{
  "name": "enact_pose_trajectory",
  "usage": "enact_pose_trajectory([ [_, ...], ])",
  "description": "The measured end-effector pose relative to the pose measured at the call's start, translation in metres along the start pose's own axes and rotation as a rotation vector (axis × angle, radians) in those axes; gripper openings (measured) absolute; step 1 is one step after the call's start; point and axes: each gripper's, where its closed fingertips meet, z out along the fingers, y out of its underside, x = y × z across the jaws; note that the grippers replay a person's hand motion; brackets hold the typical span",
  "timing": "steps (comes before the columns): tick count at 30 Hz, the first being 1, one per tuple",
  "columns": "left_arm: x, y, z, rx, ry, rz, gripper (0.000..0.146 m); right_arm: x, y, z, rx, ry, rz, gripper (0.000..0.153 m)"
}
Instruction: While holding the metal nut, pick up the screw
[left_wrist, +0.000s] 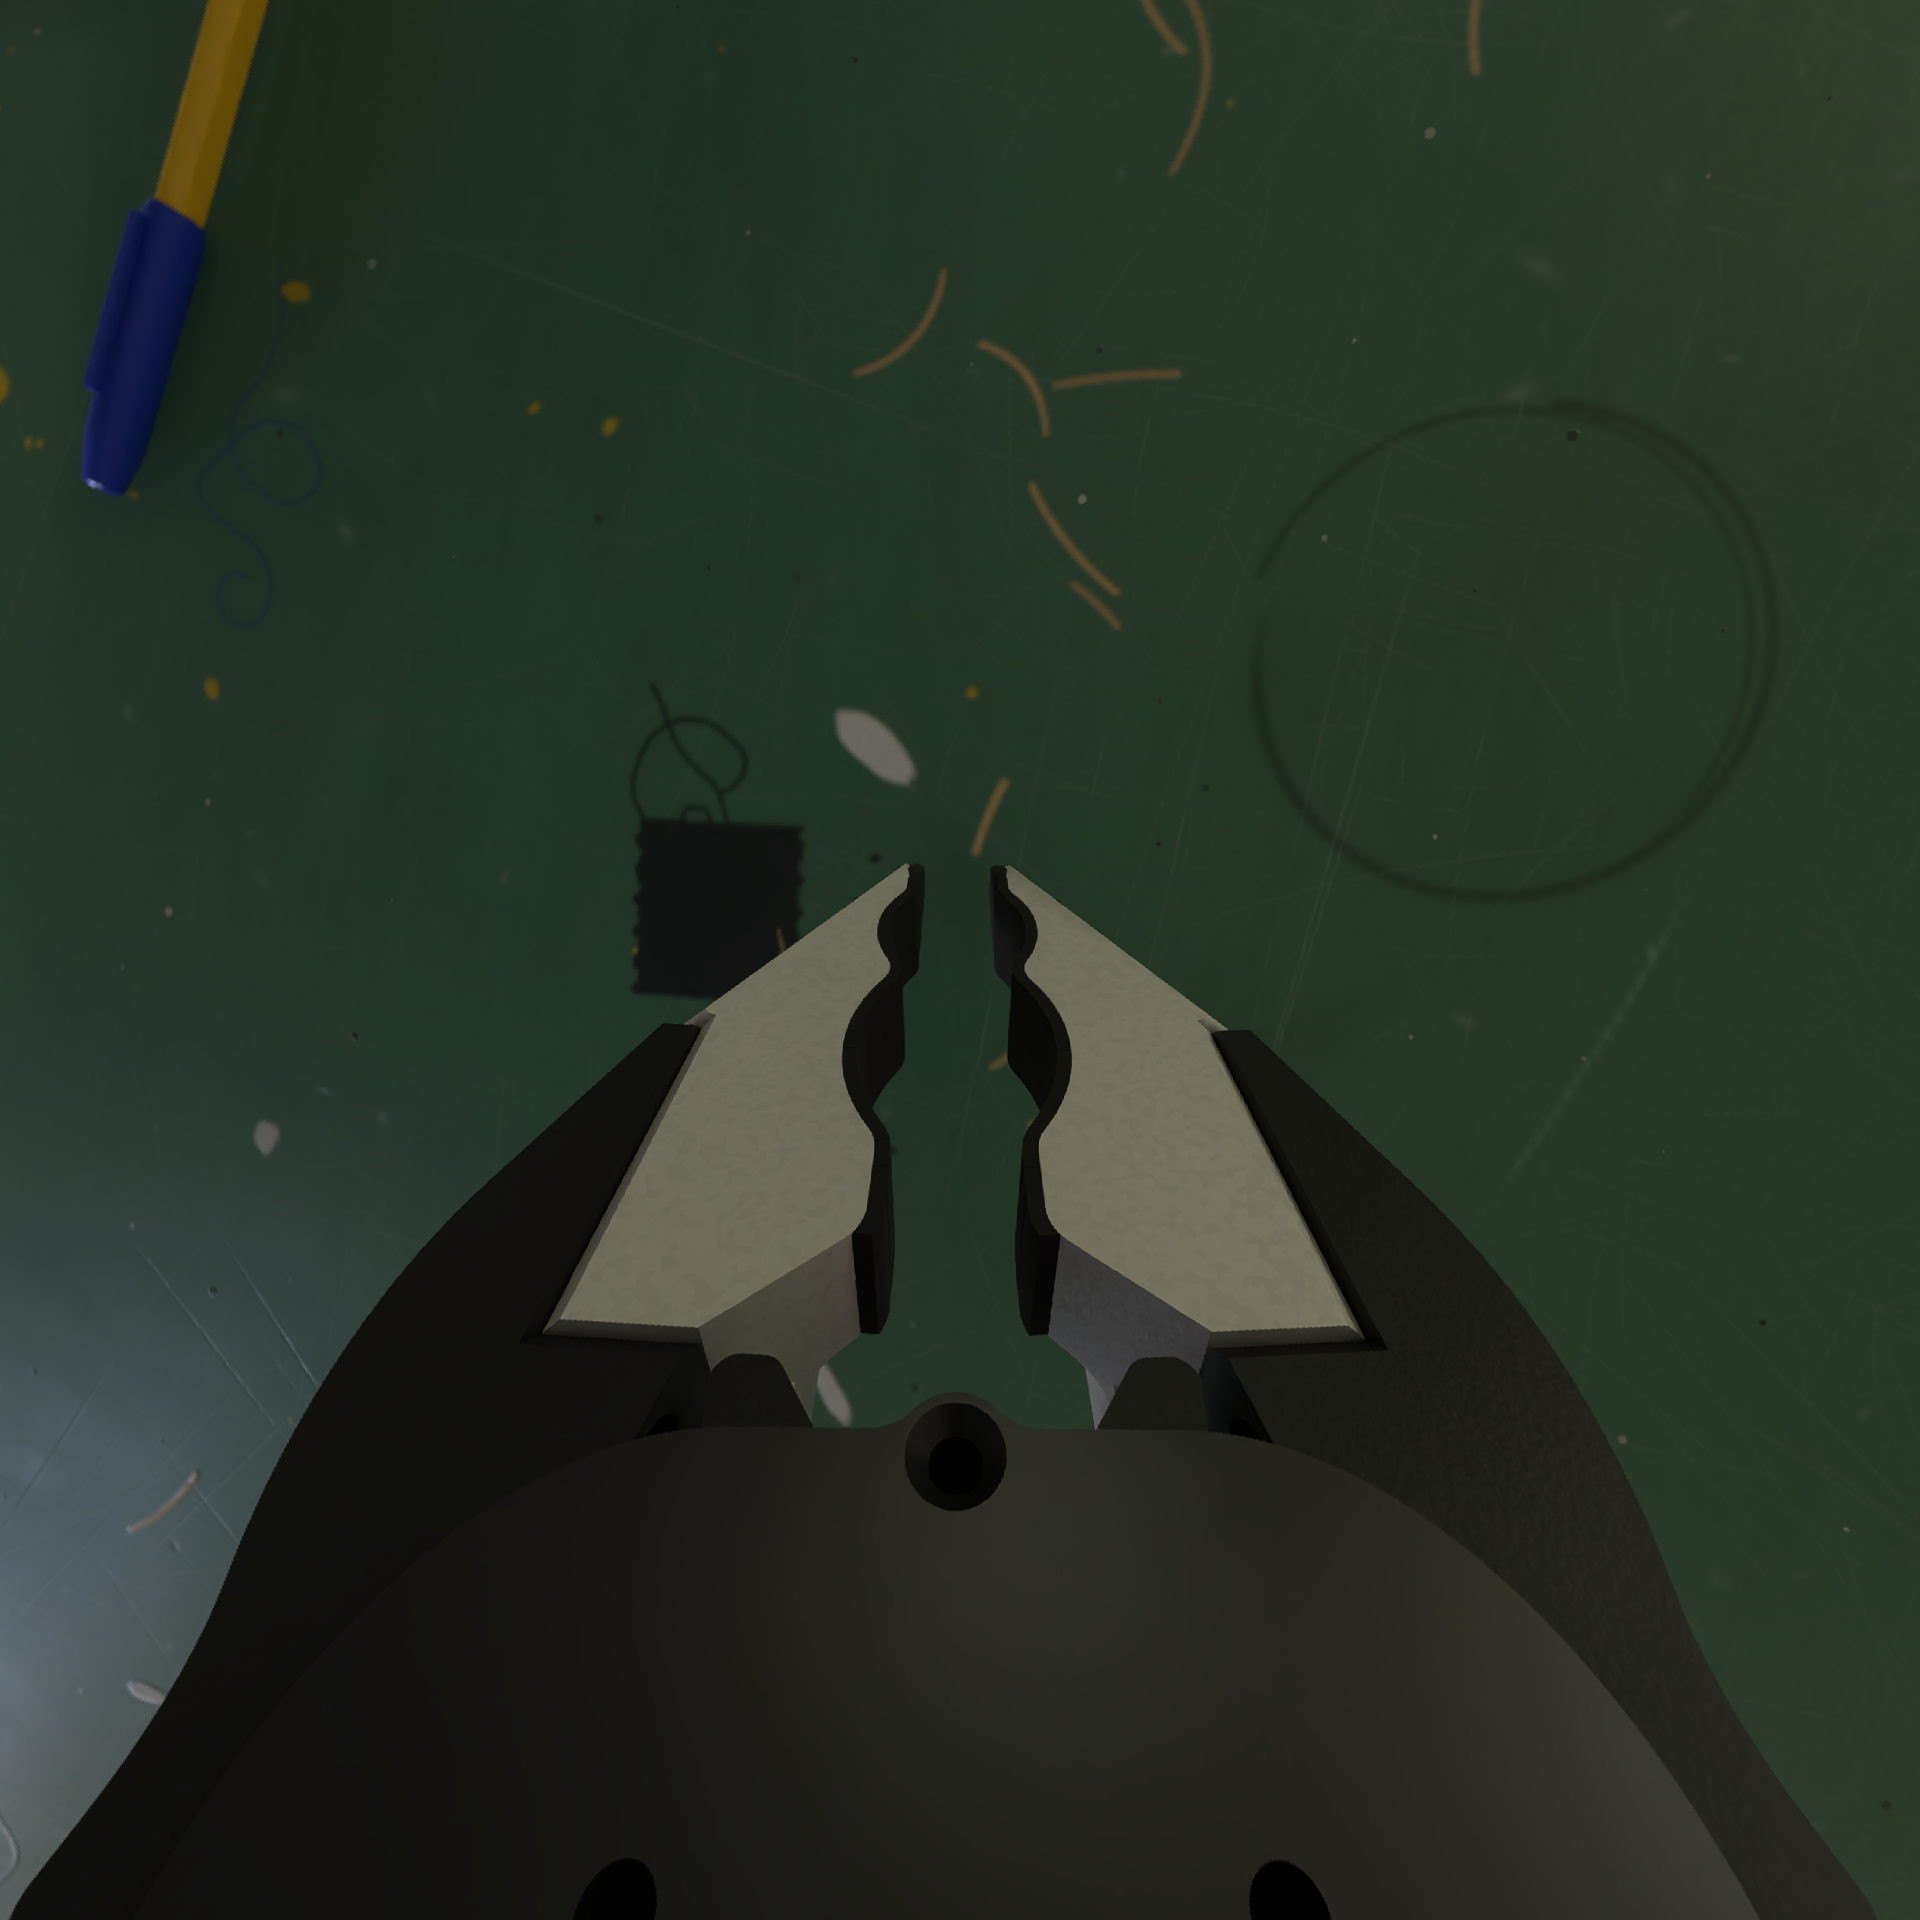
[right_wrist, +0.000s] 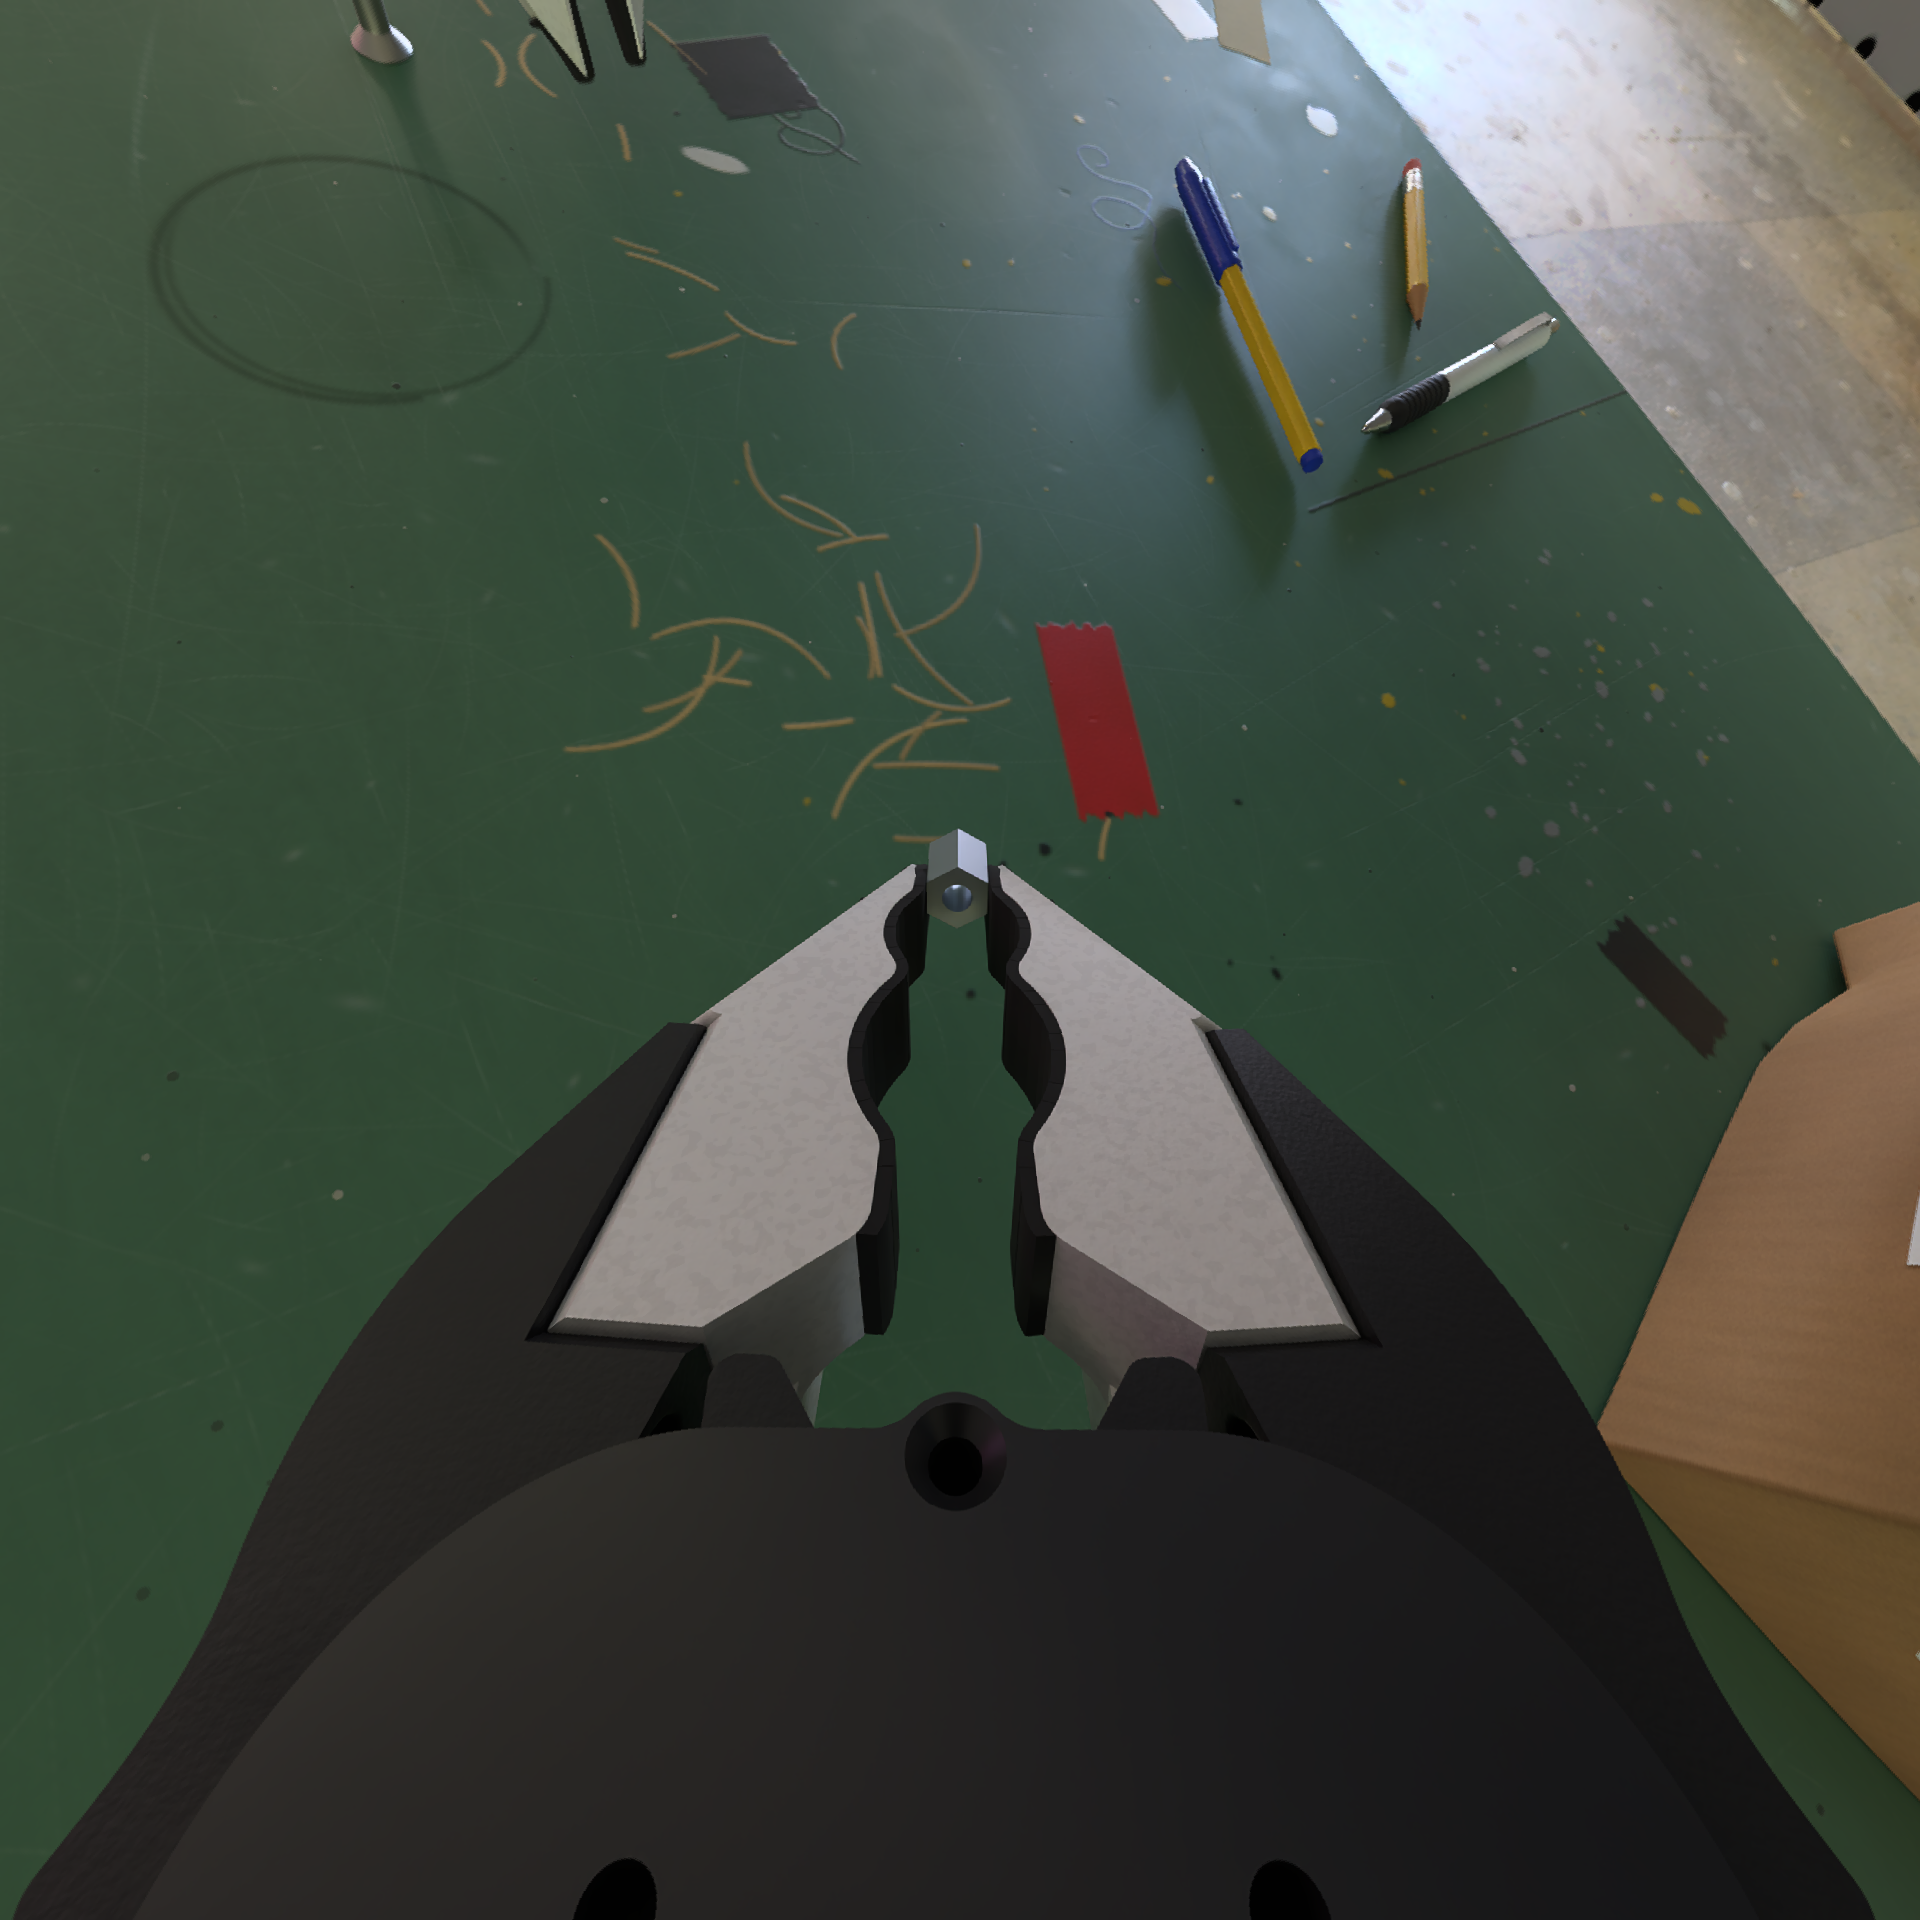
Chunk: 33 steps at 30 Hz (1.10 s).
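Observation:
My right gripper (right_wrist: 957, 883) is shut on a small silver hex metal nut (right_wrist: 957, 878), pinched between the fingertips above the green mat (right_wrist: 312, 935). The screw (right_wrist: 380, 37) stands on its flat head at the far top left of the right wrist view, its shaft cut off by the frame edge. My left gripper shows there too (right_wrist: 603, 47), just right of the screw and apart from it. In the left wrist view the left gripper (left_wrist: 957, 878) points down at the mat (left_wrist: 416, 1143), its jaws a narrow gap apart with nothing between them. The screw is not in that view.
A blue and yellow pen (right_wrist: 1247, 312) (left_wrist: 156, 260), a pencil (right_wrist: 1414, 244) and a silver pen (right_wrist: 1460, 374) lie at the right. Red tape (right_wrist: 1096, 722) and black tape (left_wrist: 717, 904) stick to the mat. A cardboard box (right_wrist: 1787, 1351) stands near right. The mat's edge runs along the right side.

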Motion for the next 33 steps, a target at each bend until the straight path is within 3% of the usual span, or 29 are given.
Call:
enact_pose_trajectory([
  [7,-0.005,-0.004,0.005,-0.038,-0.016,0.012,0.006,0.000,-0.001,-0.002,0.011,-0.002,-0.002,0.010],
  [17,-0.007,-0.011,0.010,-0.044,-0.011,0.029,0.009,-0.001,-0.002,-0.002,0.017,-0.003,-0.004,0.010],
  [21,-0.007,-0.009,0.013,-0.065,-0.009,0.039,0.003,-0.001,-0.002,-0.002,0.017,-0.005,-0.003,0.010],
  [33,0.003,-0.013,0.002,0.036,-0.008,-0.019,0.000,-0.001,-0.002,-0.002,0.020,-0.007,-0.004,0.010],
])
